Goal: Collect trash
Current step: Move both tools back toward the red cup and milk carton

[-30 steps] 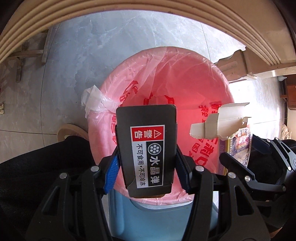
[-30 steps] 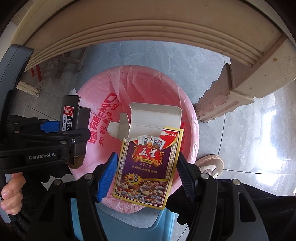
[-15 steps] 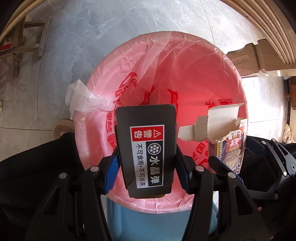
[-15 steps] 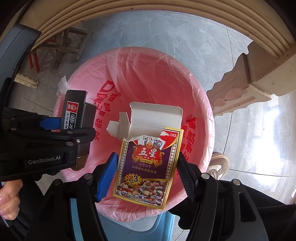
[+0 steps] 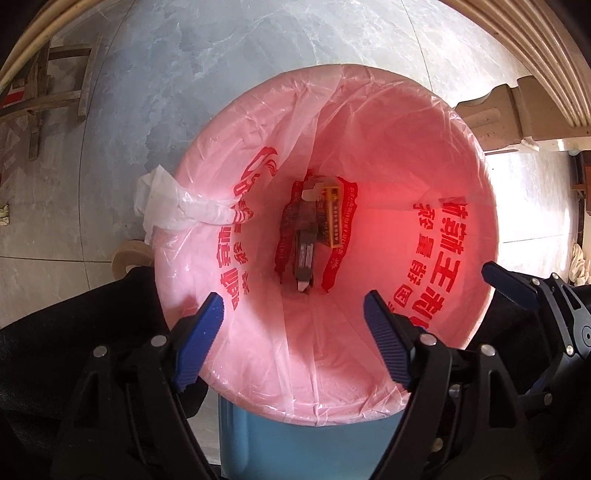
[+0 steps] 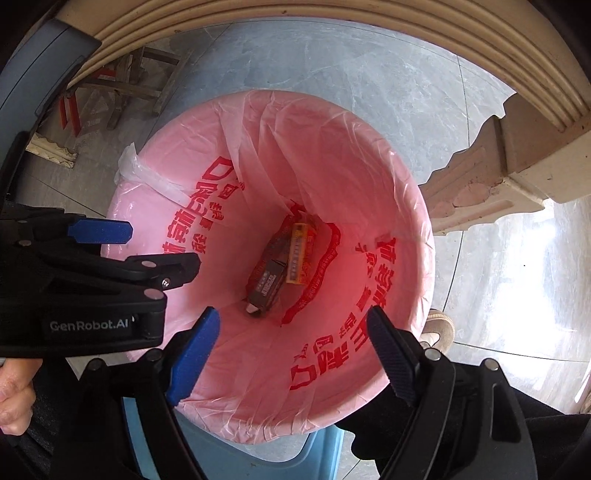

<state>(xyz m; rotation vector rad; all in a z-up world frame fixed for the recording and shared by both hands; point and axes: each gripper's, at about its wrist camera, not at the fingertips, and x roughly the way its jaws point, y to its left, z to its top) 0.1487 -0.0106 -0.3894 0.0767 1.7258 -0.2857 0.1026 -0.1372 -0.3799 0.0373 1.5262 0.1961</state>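
Observation:
A blue bin lined with a pink bag stands below both grippers; it also shows in the right wrist view. A black box and a playing-card box lie at the bag's bottom, also seen from the right wrist as the black box and the card box. My left gripper is open and empty over the bin's near rim. My right gripper is open and empty beside it; the left gripper's fingers show at its left.
A cream table edge arcs overhead, with a carved table leg to the right. Grey marble floor surrounds the bin. A wooden frame stands far left. A shoe sits by the bin.
Both grippers opened. The black box dropped from the left and the card box from the right; both now lie at the bottom of the bag.

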